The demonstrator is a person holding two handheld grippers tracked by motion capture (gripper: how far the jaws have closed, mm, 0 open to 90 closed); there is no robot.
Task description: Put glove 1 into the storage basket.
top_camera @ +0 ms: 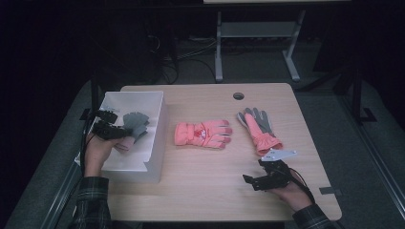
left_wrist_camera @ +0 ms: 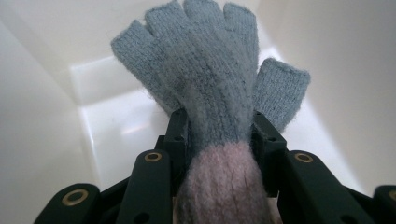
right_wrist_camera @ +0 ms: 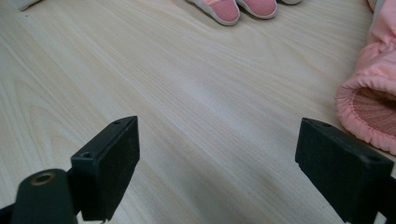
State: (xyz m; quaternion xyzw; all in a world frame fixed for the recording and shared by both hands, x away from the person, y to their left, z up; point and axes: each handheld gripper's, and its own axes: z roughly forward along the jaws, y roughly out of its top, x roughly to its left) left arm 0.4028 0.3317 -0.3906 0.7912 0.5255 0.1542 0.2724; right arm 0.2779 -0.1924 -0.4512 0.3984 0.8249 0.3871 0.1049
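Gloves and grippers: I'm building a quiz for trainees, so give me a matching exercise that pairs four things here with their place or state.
Things:
1. grey knit glove
2. pink glove
3. pink and grey glove
4. right gripper

Places or states:
A. jaws wide open above bare table
B. flat at mid-table
C. clamped at the cuff, inside the white bin
D. palm up, on the table's right half

Pairs: 1-C, 2-B, 3-D, 4-A

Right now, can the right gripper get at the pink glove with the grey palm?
Probably yes. The right gripper sits on the table with its jaws wide and nothing between them, and the pink glove with the grey palm lies just beyond it, its cuff opening beside the right jaw. Bare wood lies between.
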